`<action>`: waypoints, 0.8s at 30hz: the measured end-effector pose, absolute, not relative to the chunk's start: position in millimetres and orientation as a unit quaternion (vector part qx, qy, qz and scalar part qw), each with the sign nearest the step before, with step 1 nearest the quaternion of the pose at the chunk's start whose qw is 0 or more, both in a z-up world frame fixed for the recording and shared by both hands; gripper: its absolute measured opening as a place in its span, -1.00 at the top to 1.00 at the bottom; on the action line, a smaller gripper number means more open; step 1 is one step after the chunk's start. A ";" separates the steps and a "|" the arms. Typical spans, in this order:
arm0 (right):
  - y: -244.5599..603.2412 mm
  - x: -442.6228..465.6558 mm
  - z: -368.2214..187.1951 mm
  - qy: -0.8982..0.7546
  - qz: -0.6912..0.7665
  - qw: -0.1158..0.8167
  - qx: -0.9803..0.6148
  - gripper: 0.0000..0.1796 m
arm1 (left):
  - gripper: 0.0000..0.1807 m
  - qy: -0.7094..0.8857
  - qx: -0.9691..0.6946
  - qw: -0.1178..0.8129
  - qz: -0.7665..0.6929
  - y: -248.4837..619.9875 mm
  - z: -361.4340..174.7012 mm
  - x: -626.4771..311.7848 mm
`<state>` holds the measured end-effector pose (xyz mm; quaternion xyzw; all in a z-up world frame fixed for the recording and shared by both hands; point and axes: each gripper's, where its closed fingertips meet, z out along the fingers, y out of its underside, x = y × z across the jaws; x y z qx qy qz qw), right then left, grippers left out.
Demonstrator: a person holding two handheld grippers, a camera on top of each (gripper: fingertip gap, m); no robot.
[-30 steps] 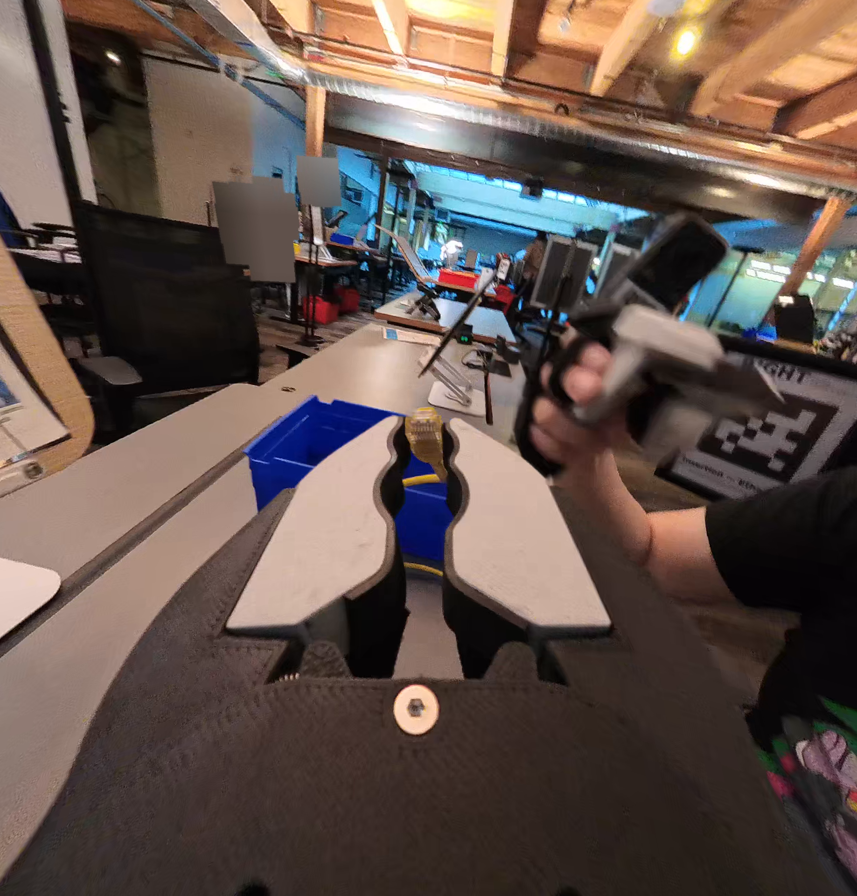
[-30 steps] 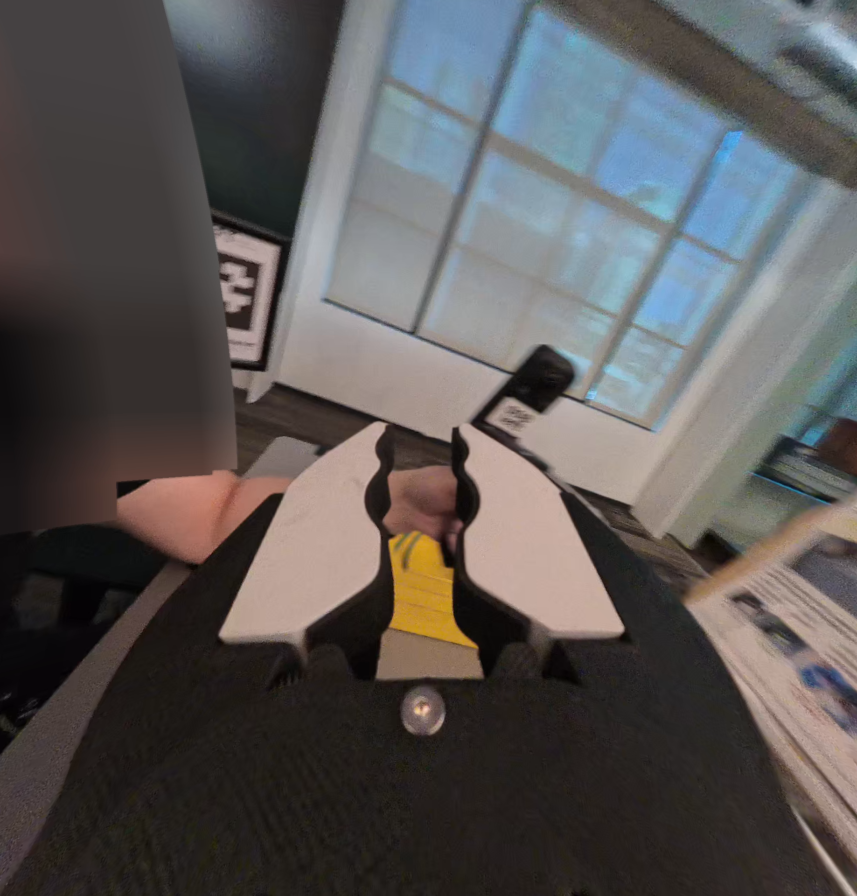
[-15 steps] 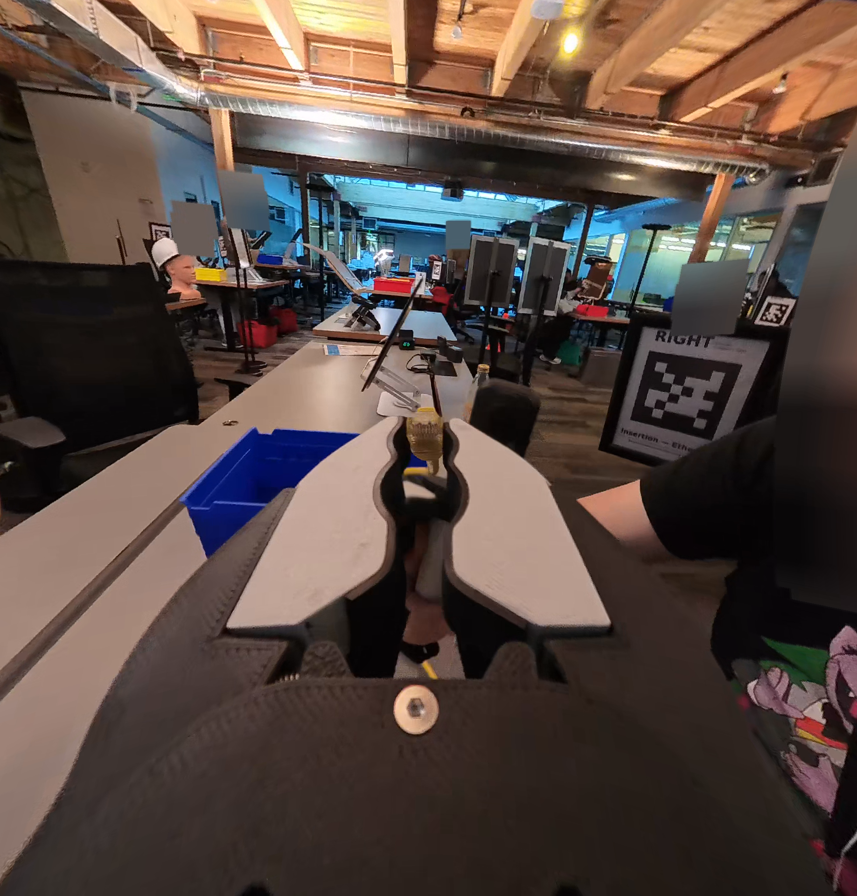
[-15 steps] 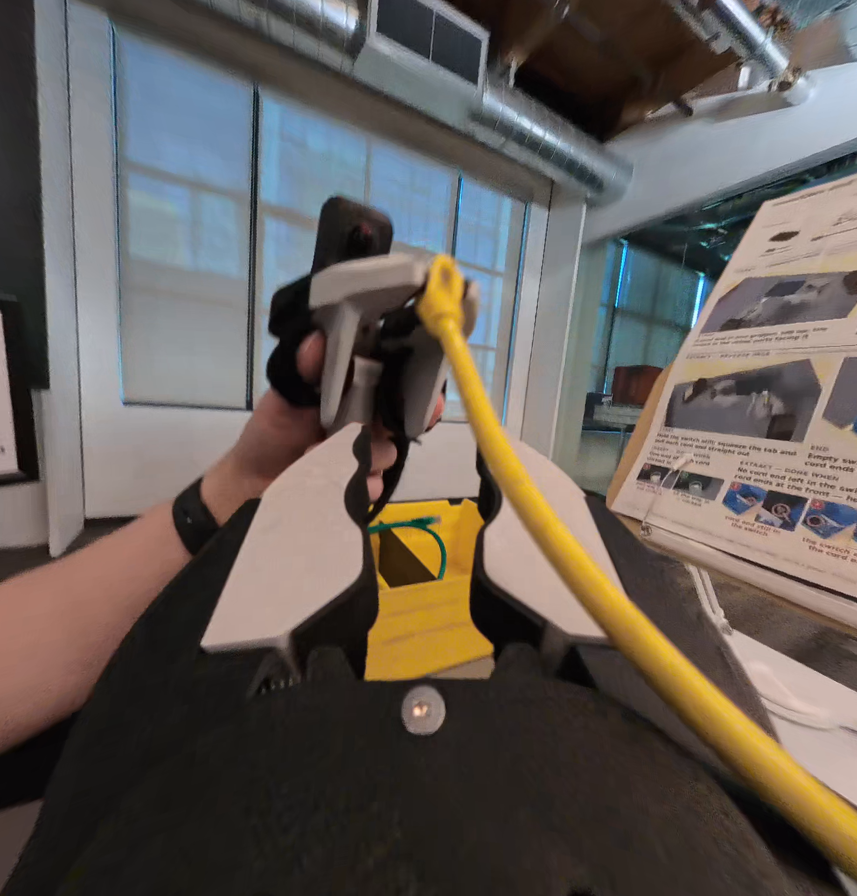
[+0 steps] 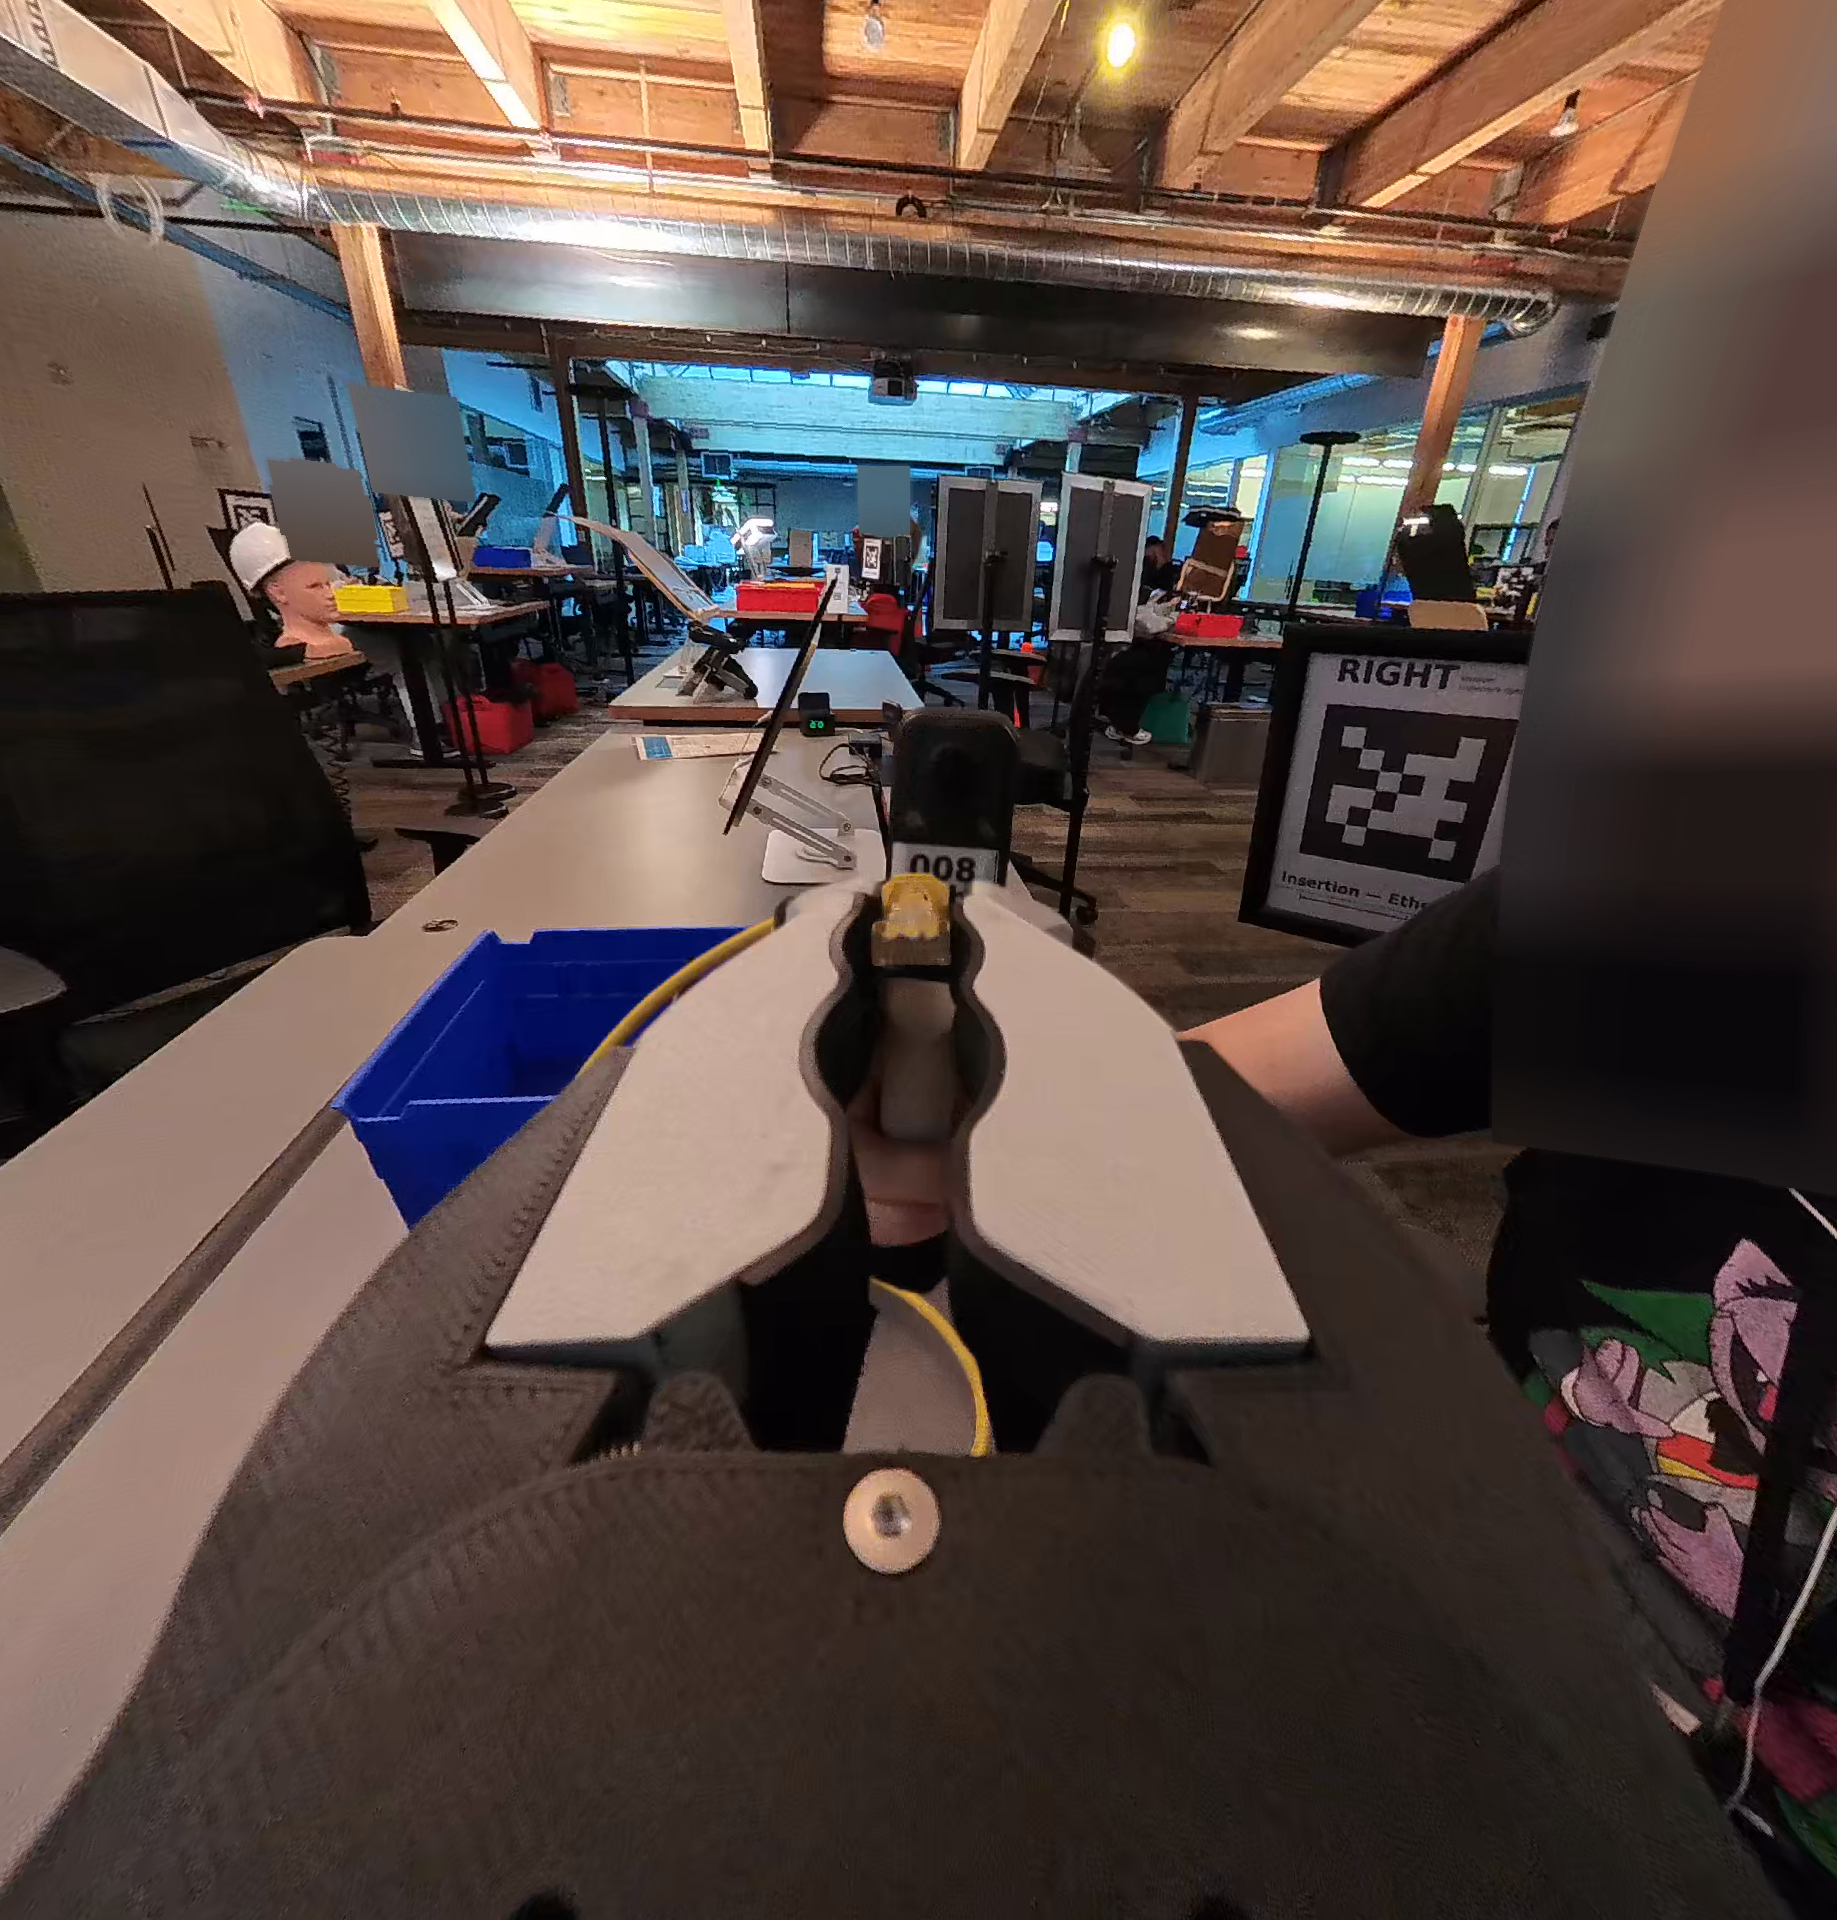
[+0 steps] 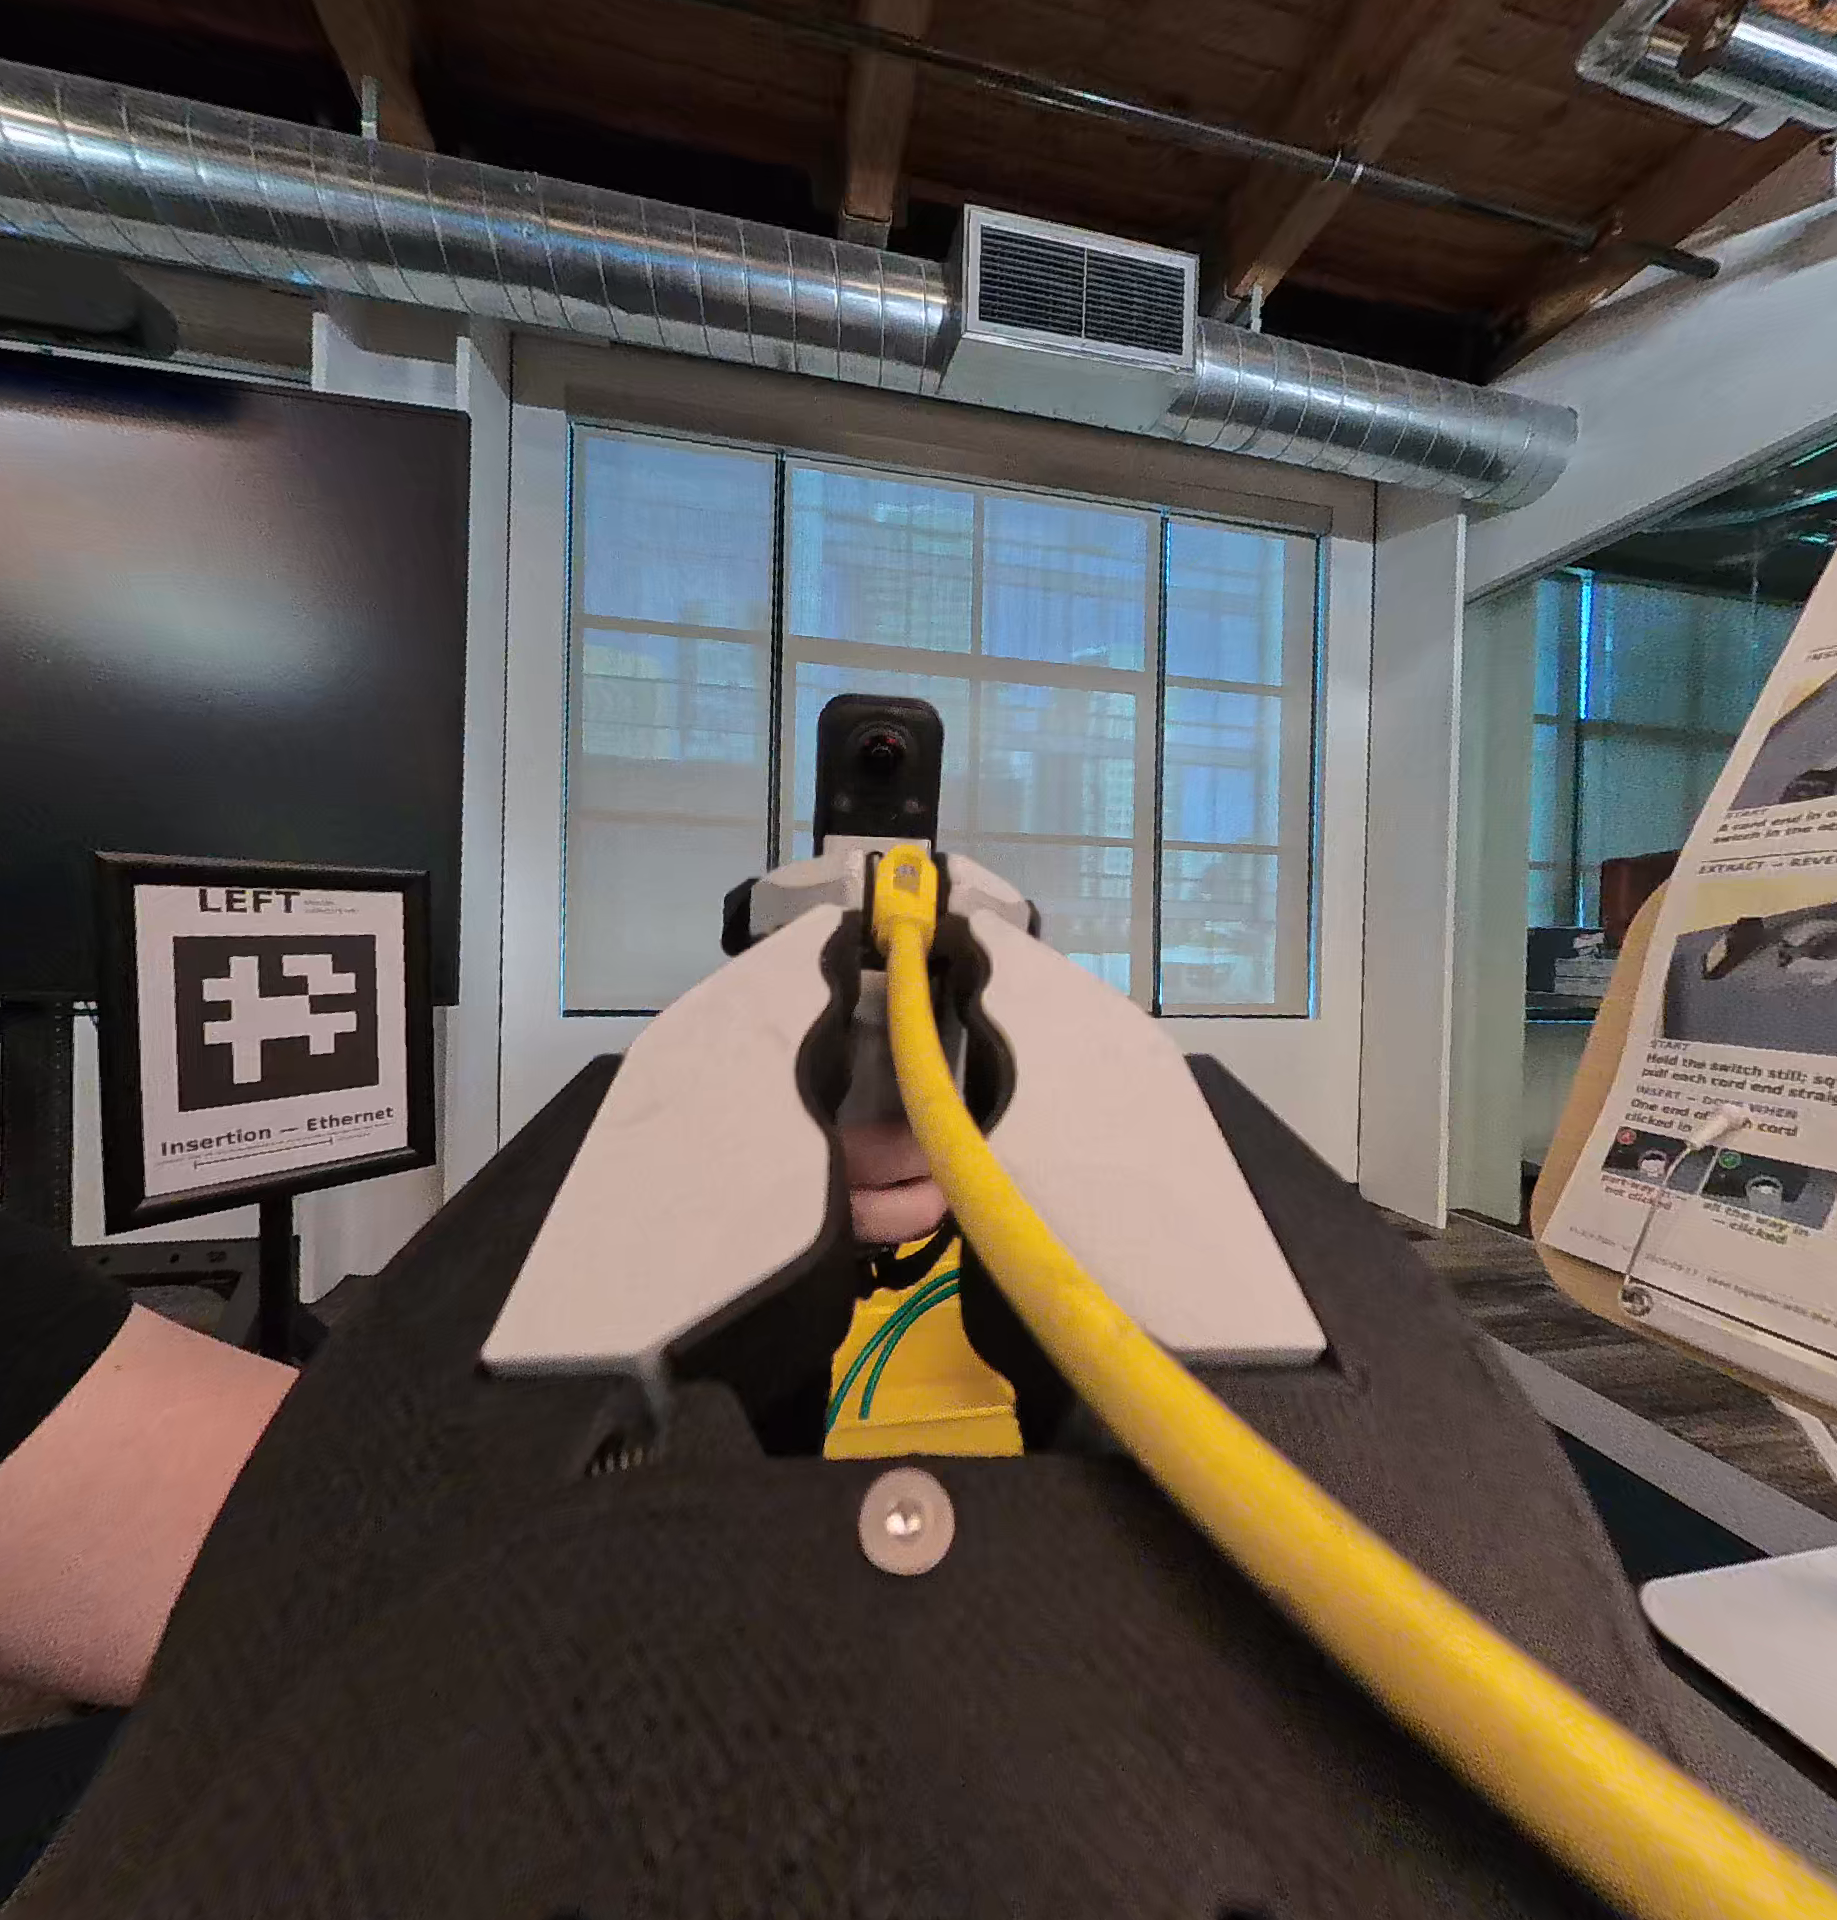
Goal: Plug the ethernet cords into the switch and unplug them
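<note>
Since half a second ago, both tools have swung to face each other head-on, each camera now centred on the other.

In the left wrist view, the left hand-held gripper [image 5: 912, 935] pinches the clear plug of a yellow ethernet cord [image 5: 910, 918] at its grey fingertips. That cord arcs left over an open blue plastic bin [image 5: 498, 1039] on the long grey table [image 5: 166, 1122].

In the right wrist view, the right hand-held gripper [image 6: 901, 925] has its fingertips drawn in close; the same cord runs from the far tool over the gap and off to the lower right, so I cannot tell whether they clamp it. A yellow bin [image 6: 924, 1382] holding thin green wire [image 6: 883, 1351] shows below, between the fingers.
</note>
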<state>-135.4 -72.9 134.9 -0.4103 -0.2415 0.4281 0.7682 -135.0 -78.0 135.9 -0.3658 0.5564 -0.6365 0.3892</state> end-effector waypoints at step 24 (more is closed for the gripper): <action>-68.4 -137.1 130.5 -0.310 0.393 0.724 -0.474 0.88 | 0.87 0.570 -0.379 0.400 -0.609 -74.3 129.5 -134.4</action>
